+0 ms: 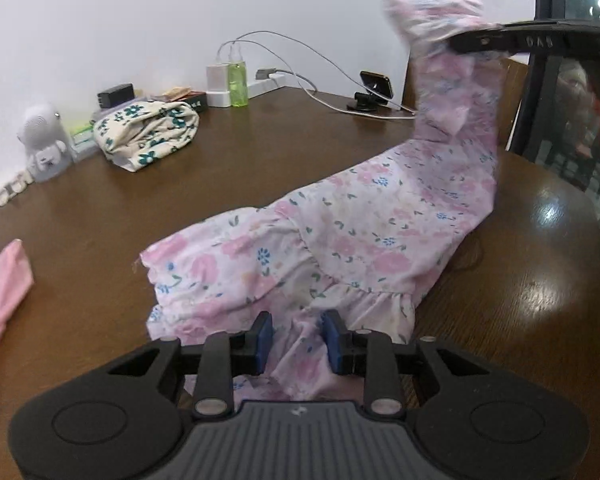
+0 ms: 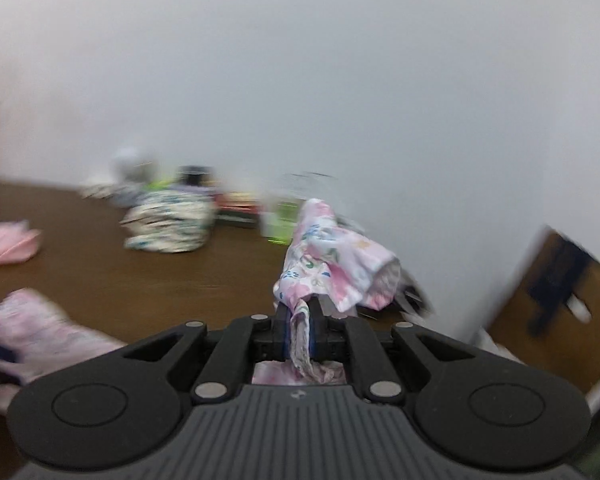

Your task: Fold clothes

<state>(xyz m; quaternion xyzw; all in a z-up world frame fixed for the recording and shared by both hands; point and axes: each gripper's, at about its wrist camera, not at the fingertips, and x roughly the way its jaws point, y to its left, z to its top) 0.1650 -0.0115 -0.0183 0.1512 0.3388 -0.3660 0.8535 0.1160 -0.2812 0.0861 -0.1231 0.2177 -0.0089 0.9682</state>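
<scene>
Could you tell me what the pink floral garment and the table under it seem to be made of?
The pink floral garment looks like thin woven cloth, perhaps cotton: it drapes limply and gathers into soft ruffles, with a matte surface. The table looks like dark brown wood with a glossy varnish, judging by the bright reflections; it could be veneer.

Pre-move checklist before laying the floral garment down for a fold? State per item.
1. Right gripper clamped on the pink floral garment: ok, jaws shut on cloth.
2. Left gripper has a grip: not ok, jaws open with fabric only lying between them.
3. Garment spread flat: not ok, one end raised, the rest bunched on the table.
4. Landing area free: cannot tell; the folded green-print cloth lies apart, pink cloth nearby.
5. Right wrist view sharp: not ok, blurred.
</scene>
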